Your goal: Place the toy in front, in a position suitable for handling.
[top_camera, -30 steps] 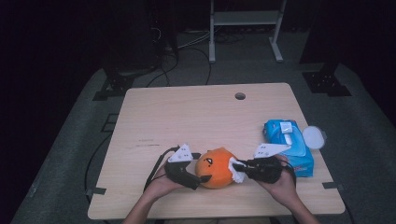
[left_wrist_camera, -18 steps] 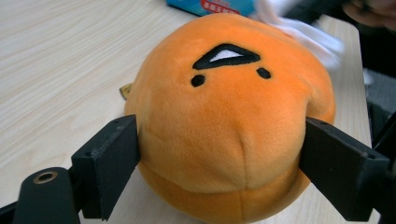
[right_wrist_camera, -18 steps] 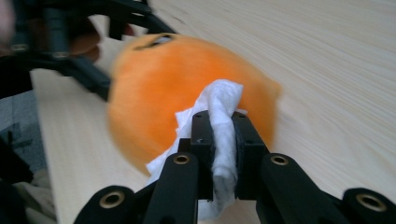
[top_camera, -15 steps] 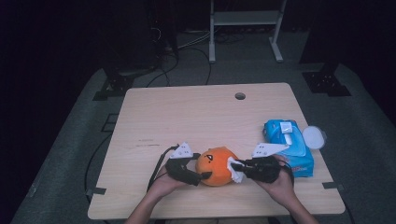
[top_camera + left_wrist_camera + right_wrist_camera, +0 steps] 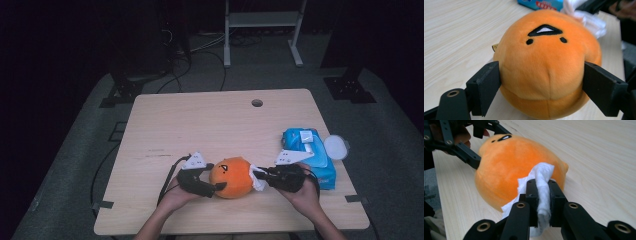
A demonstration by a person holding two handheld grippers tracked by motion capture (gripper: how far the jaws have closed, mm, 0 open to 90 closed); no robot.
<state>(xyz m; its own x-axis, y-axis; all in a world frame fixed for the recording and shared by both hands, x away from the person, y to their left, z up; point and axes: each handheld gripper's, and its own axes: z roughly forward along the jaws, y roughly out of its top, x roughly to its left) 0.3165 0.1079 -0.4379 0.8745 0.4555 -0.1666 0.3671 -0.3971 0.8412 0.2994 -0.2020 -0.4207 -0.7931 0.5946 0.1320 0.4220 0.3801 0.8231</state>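
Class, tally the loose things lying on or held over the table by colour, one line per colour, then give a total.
Orange: 1, the plush toy
White: 2, the wipe and the round lid
Blue: 1, the wipes pack
Total: 4

Bright orange plush toy (image 5: 546,67) with small black dot eyes and a black, white-centred triangular mouth, centre frame. White wipe (image 5: 541,187) pinched between black jaws, low centre in the right gripper view. Blue packet (image 5: 307,155) with a white lid at the high view's right. Pale wood-grain table (image 5: 210,125); dark grey floor (image 5: 70,165) around.
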